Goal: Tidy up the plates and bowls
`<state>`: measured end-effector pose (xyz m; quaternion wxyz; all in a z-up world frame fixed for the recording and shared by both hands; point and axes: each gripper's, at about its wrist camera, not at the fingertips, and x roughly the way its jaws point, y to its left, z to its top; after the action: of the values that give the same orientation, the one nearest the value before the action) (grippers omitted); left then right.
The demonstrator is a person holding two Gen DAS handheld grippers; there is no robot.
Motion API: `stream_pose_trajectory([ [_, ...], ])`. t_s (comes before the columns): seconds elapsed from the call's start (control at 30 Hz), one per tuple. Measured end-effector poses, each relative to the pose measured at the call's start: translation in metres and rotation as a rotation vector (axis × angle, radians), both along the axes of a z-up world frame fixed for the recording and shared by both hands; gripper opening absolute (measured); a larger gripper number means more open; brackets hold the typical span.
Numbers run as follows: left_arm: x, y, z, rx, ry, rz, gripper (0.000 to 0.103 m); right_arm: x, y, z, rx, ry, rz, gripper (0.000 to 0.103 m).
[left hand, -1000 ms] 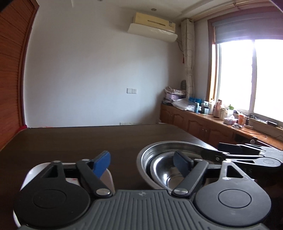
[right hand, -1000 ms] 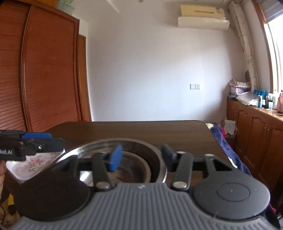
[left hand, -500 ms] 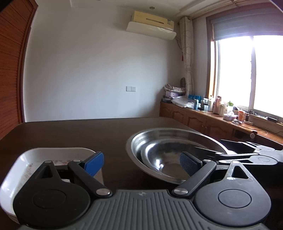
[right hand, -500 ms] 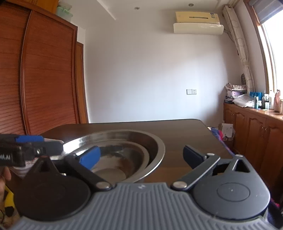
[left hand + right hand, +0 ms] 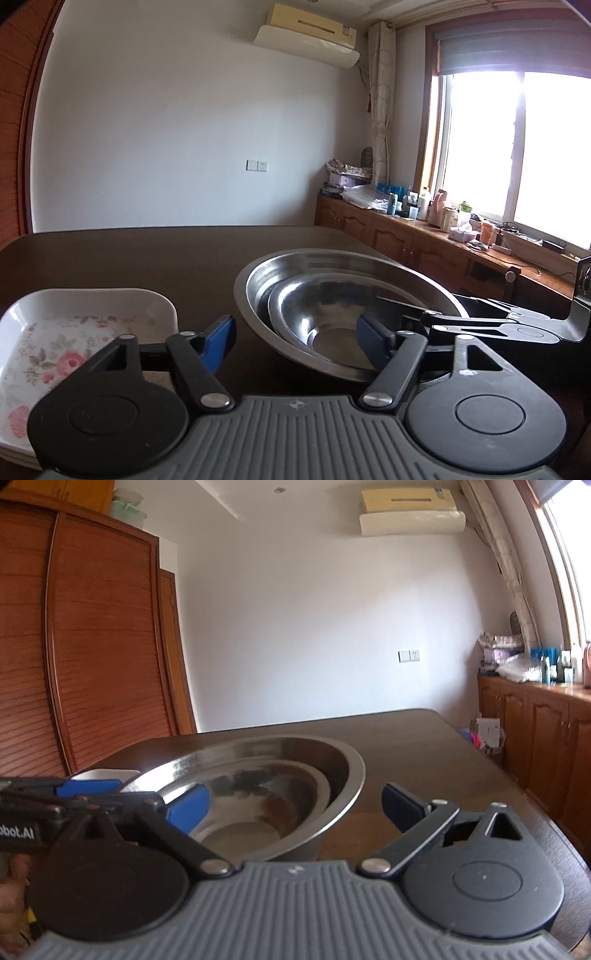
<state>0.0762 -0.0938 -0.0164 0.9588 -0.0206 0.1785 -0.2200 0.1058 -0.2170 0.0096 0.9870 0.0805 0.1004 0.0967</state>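
Two black hand-held grippers with blue rubber pads are hovering at the near edge of a dark, smooth wooden table point(image 5: 122, 254). The left gripper point(image 5: 295, 336), its jaws just narrowing but spread apart and gripping nothing, is straddling the near rim of the bowls, one pad outside, one over the basin. The right gripper point(image 5: 295, 805), its jaws just widened, is standing wide apart with the near-right rim of the bowls between its pads, touching nothing clearly. Two round, shiny steel bowls are sitting nested mid-table: a small bowl point(image 5: 325, 321) inside a large bowl point(image 5: 280, 273). Just to their left, one glossy white rectangular plate point(image 5: 74, 317) with rounded corners and pink flower print is lying flat. Beyond, louvred wooden wardrobe doors point(image 5: 85, 657) are lining the left wall.
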Motion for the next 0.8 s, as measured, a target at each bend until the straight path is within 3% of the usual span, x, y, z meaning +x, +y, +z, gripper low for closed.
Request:
stream_pose_trajectory([
  [0.13,0.0022,0.0001,-0.0004,-0.020,0.022,-0.013,0.085,0.0006,-0.0023,-0.0006,0.014,-0.002,0.005,0.097],
  [0.2,0.0023,-0.0012,-0.0004,-0.017,0.023,-0.009,0.081,0.0015,-0.0032,-0.0001,0.017,-0.002,0.007,0.091],
  [0.5,0.0013,-0.0013,-0.0006,-0.016,0.013,0.007,0.080,0.0009,-0.0035,-0.0014,0.043,-0.003,0.018,0.065],
  [0.8,0.0024,-0.0030,0.0001,-0.008,0.007,0.020,0.078,-0.0020,-0.0019,-0.0021,0.032,-0.015,0.004,0.055],
])
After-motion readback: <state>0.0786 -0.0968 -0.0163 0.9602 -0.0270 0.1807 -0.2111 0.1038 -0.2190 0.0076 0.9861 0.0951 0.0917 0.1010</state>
